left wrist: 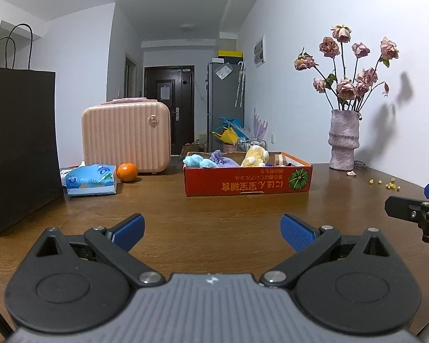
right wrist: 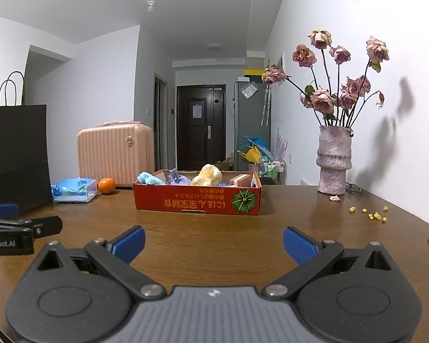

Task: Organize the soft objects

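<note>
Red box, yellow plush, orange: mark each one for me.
red box (right wrist: 186, 201), right wrist view, on its front wall
yellow plush (right wrist: 207, 175), right wrist view, on its body above the box rim
orange (left wrist: 126, 172), left wrist view, on its middle

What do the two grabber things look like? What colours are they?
Both match. The left gripper and right gripper each have two blue ribbed finger pads on black linkage arms with silver bolts, two round black discs, and a grey ridged body. White lettering ending "nRobot.AI" shows on the left gripper's side in the right wrist view. No cables or sleeves show.
</note>
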`<state>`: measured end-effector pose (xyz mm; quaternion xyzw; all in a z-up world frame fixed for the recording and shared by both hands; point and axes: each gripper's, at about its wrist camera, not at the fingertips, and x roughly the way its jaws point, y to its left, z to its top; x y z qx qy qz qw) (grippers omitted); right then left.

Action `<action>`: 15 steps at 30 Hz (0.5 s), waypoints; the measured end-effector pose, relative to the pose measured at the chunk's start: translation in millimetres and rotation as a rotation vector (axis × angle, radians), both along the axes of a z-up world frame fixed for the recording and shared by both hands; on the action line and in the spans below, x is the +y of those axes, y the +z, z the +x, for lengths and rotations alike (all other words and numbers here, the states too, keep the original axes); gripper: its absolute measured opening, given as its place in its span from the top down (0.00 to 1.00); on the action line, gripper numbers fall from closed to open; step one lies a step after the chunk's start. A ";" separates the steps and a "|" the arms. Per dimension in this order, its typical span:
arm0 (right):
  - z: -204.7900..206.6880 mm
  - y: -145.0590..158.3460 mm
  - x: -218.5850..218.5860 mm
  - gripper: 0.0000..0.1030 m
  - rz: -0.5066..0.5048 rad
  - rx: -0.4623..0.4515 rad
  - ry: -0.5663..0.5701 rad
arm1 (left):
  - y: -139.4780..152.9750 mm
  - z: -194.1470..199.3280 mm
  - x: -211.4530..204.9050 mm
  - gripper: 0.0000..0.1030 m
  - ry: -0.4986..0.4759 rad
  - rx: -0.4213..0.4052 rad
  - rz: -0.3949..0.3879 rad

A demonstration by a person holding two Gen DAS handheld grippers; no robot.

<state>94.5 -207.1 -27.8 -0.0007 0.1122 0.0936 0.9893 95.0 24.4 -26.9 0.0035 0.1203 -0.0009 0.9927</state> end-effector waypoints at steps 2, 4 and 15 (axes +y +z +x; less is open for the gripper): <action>0.1 0.4 -0.3 0.00 0.000 -0.001 0.001 | 0.0 -0.6 -0.4 0.00 -0.002 -0.002 0.002; -0.2 0.3 -0.4 0.00 0.001 -0.002 0.001 | 0.2 -0.1 -0.9 0.00 -0.003 -0.002 0.004; -0.3 0.3 -0.3 0.00 0.000 -0.002 0.001 | -0.2 -0.6 -1.7 0.00 -0.003 0.000 0.007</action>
